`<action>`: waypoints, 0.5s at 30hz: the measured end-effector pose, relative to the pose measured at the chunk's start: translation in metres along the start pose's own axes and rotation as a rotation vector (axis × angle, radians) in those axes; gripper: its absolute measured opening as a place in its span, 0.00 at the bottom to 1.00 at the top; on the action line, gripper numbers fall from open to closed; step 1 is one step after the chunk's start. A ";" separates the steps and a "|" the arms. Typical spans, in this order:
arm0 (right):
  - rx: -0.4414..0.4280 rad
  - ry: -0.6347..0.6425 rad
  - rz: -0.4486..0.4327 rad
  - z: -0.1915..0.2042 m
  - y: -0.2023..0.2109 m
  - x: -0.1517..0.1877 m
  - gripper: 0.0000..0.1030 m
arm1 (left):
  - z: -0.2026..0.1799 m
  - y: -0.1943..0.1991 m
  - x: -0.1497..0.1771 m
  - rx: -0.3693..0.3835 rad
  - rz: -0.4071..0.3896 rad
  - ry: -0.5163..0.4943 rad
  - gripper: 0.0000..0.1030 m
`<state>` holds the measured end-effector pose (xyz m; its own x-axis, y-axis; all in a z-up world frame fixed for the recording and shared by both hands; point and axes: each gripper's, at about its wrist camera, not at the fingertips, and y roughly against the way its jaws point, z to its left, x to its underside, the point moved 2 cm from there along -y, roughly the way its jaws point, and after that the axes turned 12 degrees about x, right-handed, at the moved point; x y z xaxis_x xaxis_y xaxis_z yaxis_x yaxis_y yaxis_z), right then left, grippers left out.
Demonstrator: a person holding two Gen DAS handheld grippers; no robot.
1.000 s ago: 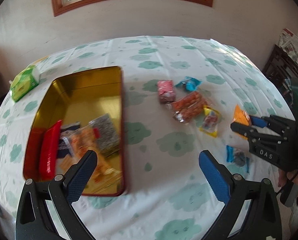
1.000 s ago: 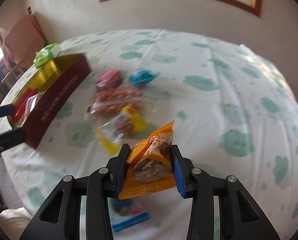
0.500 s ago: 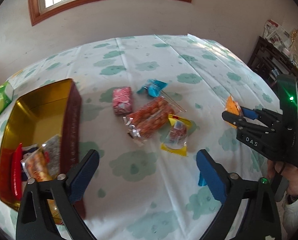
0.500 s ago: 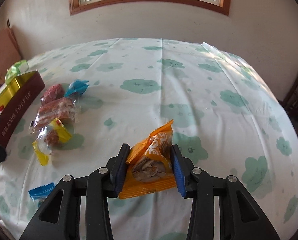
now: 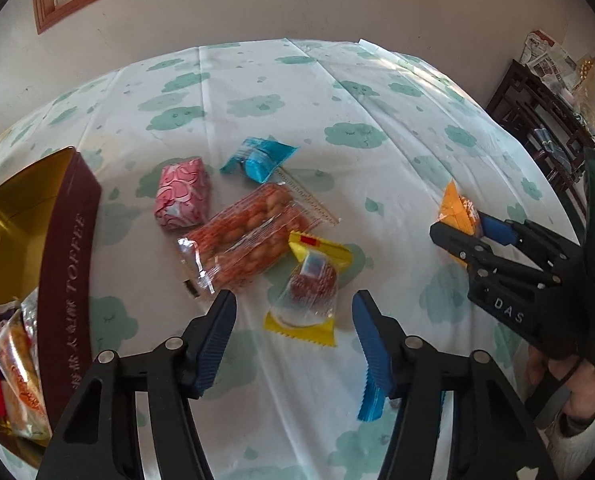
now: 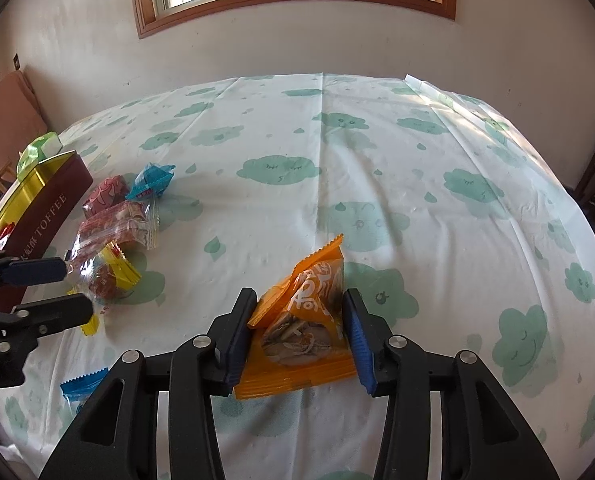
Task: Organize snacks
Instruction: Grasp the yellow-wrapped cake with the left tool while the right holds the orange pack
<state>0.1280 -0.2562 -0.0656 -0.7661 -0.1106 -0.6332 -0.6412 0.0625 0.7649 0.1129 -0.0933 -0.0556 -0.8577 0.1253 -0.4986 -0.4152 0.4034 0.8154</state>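
Right gripper (image 6: 299, 332) jaws clamped on orange packet (image 6: 303, 320), left gripper (image 5: 293, 332) jaws spread wide around yellow-edged snack (image 5: 309, 292), toffee tin (image 5: 67, 280) far left, bare surface (image 6: 437, 184) right.

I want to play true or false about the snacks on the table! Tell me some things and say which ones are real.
1. The right gripper is holding an orange snack packet. True.
2. The left gripper is squeezing the yellow-edged packet. False: its jaws are open and the packet lies on the tablecloth ahead of them.
3. The toffee tin already has snacks inside. True.
4. The pink packet is inside the tin. False: it lies on the tablecloth beside the tin.
5. The teal packet lies farther from the left gripper than the clear peanut packet. True.
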 end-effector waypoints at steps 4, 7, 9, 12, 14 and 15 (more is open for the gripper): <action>0.001 0.001 0.000 0.000 0.000 0.000 0.45 | -0.002 -0.008 -0.004 0.012 0.021 0.001 0.43; -0.002 0.000 0.000 0.000 0.000 0.000 0.45 | -0.002 -0.015 -0.007 0.011 0.037 0.008 0.39; -0.001 -0.001 0.000 0.000 0.000 0.000 0.45 | -0.002 -0.017 -0.007 0.013 0.040 0.012 0.36; 0.002 0.001 0.000 0.001 0.000 0.000 0.45 | -0.001 -0.018 -0.007 0.022 0.047 0.010 0.30; 0.001 0.000 0.000 0.000 0.000 0.000 0.45 | -0.001 -0.018 -0.007 0.029 0.047 0.017 0.27; 0.000 0.000 0.000 0.001 0.000 0.000 0.45 | -0.001 -0.017 -0.006 0.030 0.048 0.014 0.27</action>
<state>0.1281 -0.2557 -0.0660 -0.7661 -0.1108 -0.6331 -0.6411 0.0630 0.7648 0.1250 -0.1016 -0.0663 -0.8804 0.1327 -0.4553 -0.3646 0.4245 0.8288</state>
